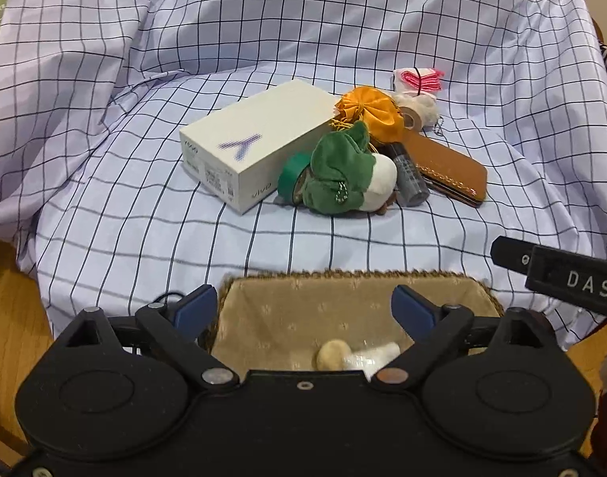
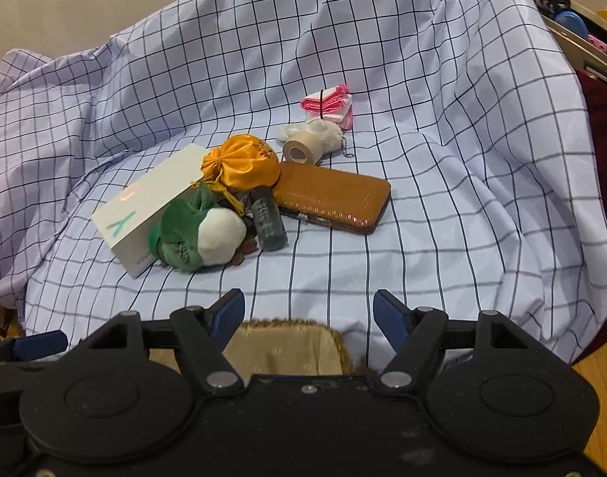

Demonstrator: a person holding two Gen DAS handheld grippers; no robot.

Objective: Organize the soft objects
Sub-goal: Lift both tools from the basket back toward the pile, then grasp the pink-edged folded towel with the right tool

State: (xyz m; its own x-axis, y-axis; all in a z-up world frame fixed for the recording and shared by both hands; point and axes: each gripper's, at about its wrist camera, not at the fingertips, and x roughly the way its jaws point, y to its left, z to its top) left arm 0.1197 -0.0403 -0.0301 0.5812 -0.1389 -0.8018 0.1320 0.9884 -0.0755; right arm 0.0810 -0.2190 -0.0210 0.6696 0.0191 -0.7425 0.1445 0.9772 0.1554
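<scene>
A green and white plush toy (image 1: pixel 351 175) (image 2: pixel 200 236) lies in a pile on the checked cloth, with an orange drawstring pouch (image 1: pixel 369 113) (image 2: pixel 242 167) behind it and a white fluffy keychain toy (image 1: pixel 417 105) (image 2: pixel 323 133) further back. A lined wicker basket (image 1: pixel 287 318) (image 2: pixel 279 349) sits at the near edge and holds a small beige and white soft item (image 1: pixel 351 357). My left gripper (image 1: pixel 305 308) hangs open and empty over the basket. My right gripper (image 2: pixel 307 320) is open and empty just right of the basket.
A white phone box (image 1: pixel 248 147) (image 2: pixel 144 206), green tape roll (image 1: pixel 289 179), grey tube (image 1: pixel 409 179) (image 2: pixel 267 222), brown wallet (image 1: pixel 448 167) (image 2: pixel 331 198), beige tape roll (image 2: pixel 301 151) and a pink-edged folded cloth (image 1: pixel 417 79) (image 2: pixel 329 103) share the cloth. Wooden floor lies to the left.
</scene>
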